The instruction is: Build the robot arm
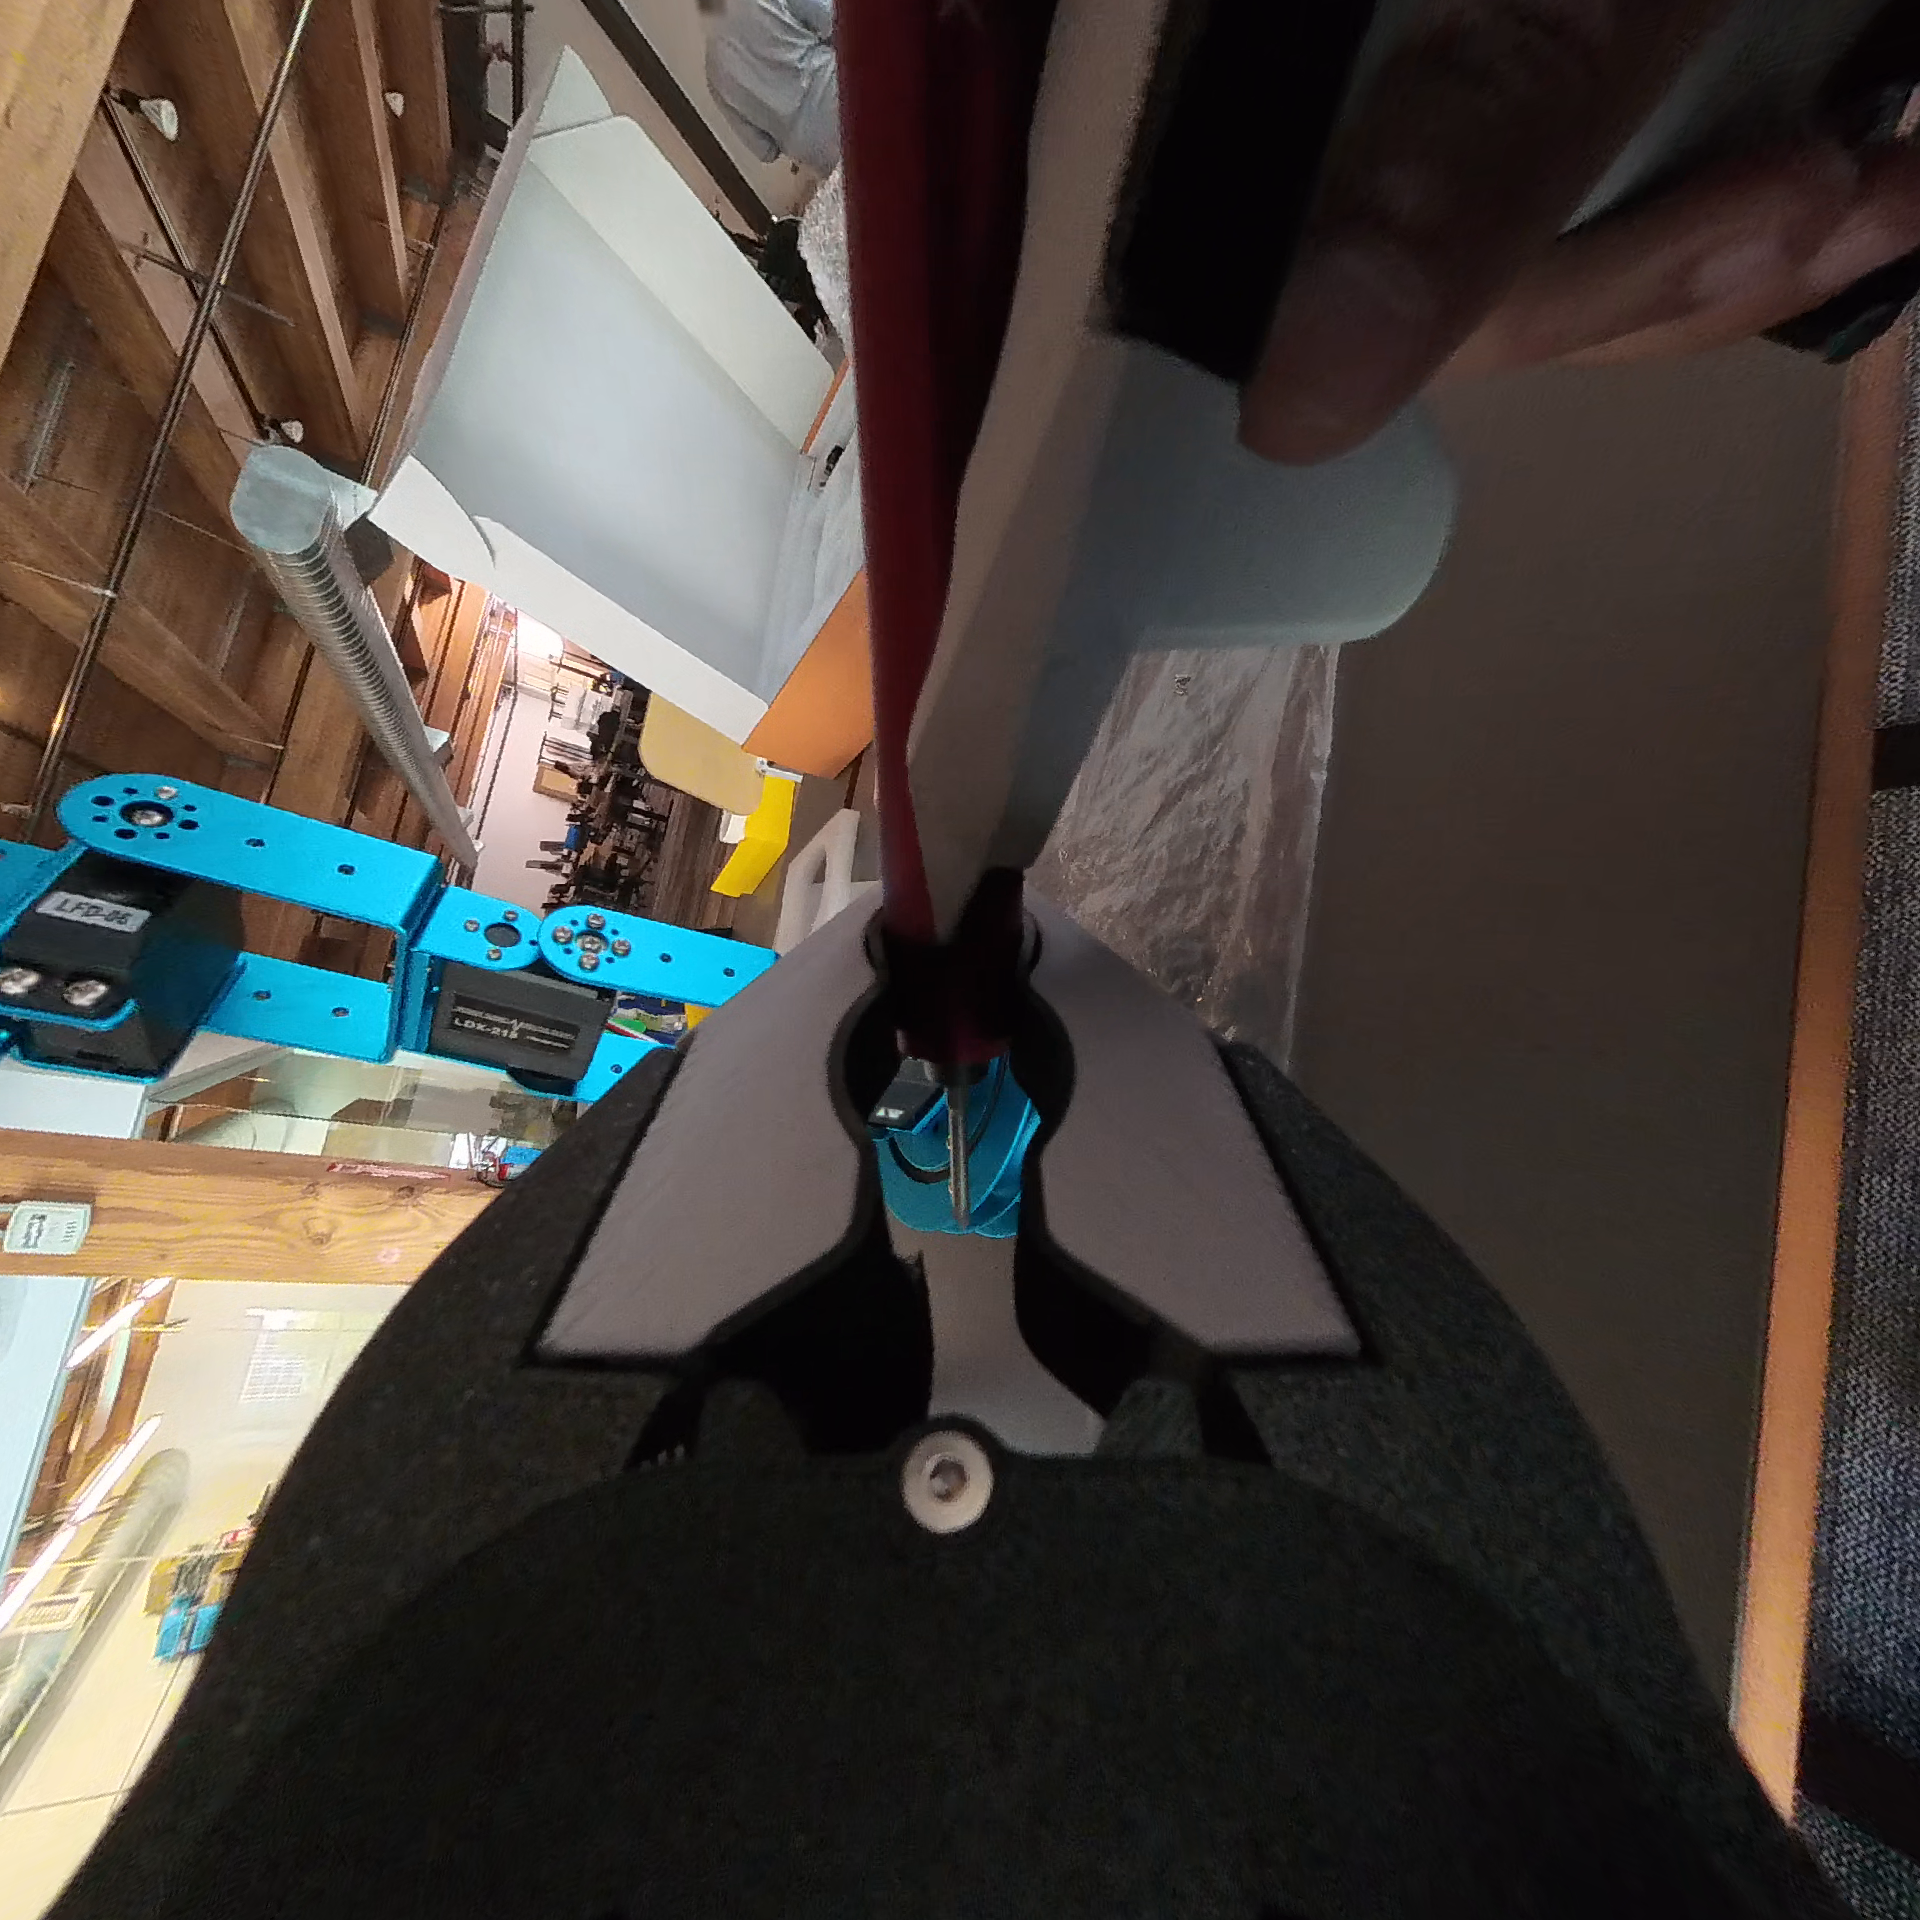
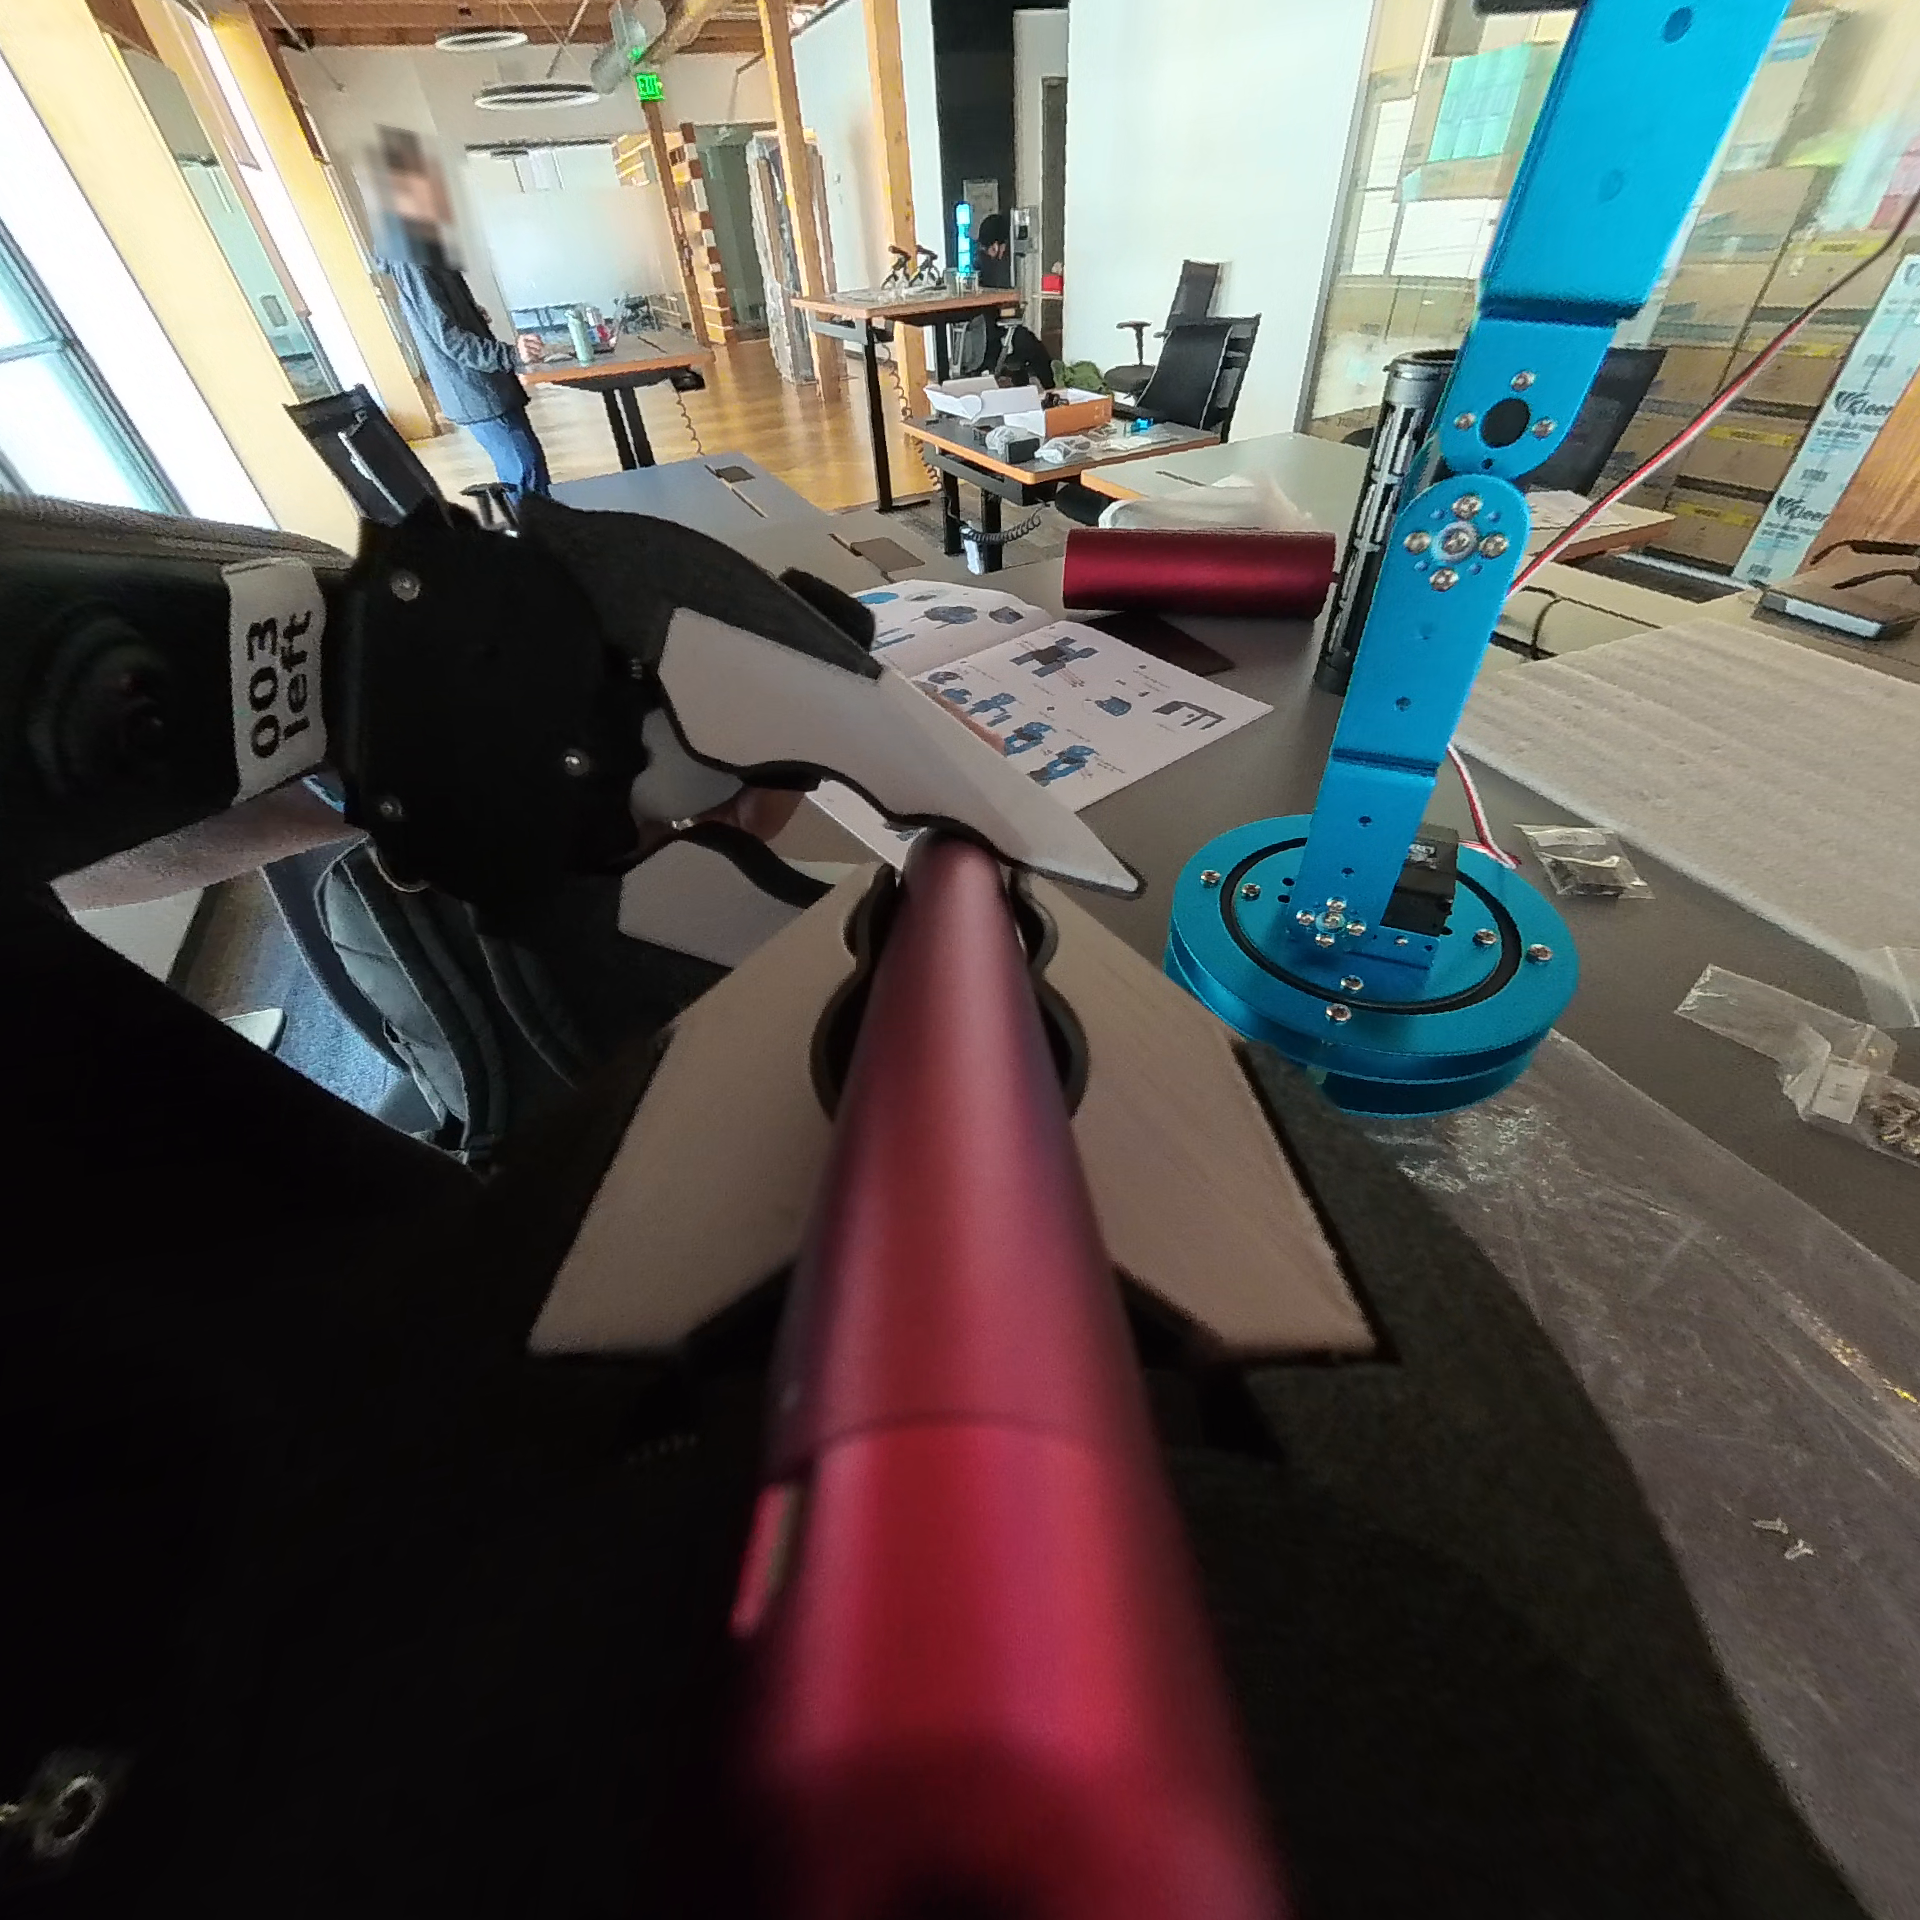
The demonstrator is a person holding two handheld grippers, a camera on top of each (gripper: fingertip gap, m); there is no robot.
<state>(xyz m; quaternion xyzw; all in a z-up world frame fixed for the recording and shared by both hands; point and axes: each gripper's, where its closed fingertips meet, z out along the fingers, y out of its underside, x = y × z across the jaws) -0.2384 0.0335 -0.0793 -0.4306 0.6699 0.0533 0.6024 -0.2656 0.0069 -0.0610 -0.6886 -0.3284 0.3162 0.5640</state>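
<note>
**Red screwdriver held by both grippers beside the blue arm**

Where the red screwdriver [image 2: 935, 1299] runs forward along the right wrist view, it is gripped by the right gripper [image 2: 951, 935], whose two pale fingers are closed against the handle on either side. The front end of the tool is met by the left gripper [image 2: 935, 831], which reaches in from the left side of that view with a pale finger lying across the tip area. In the left wrist view the left gripper [image 1: 951, 997] is seen closed around the dark collar at the end of the red screwdriver [image 1: 883, 520], and the thin metal bit [image 1: 958, 1153] is seen projecting past the fingers toward a blue metal part. A finger of the right gripper [image 1: 997, 468] is seen alongside the shaft, and a person's hand [image 1: 1455, 270] is seen at the top right.

Just beside the grippers, a blue robot arm [image 2: 1455, 582] is stood on a round blue base [image 2: 1371, 977] on the dark surface [image 2: 1195, 821]. An open instruction booklet [image 2: 1060, 696] is laid behind the left gripper, with a red cylinder [image 2: 1195, 571] beyond it. Small plastic bags of hardware [image 2: 1829, 1070] are scattered to the right, near a sheet of white foam [image 2: 1704, 748]. A person [image 2: 468, 343] is seen standing well apart at a far desk.
</note>
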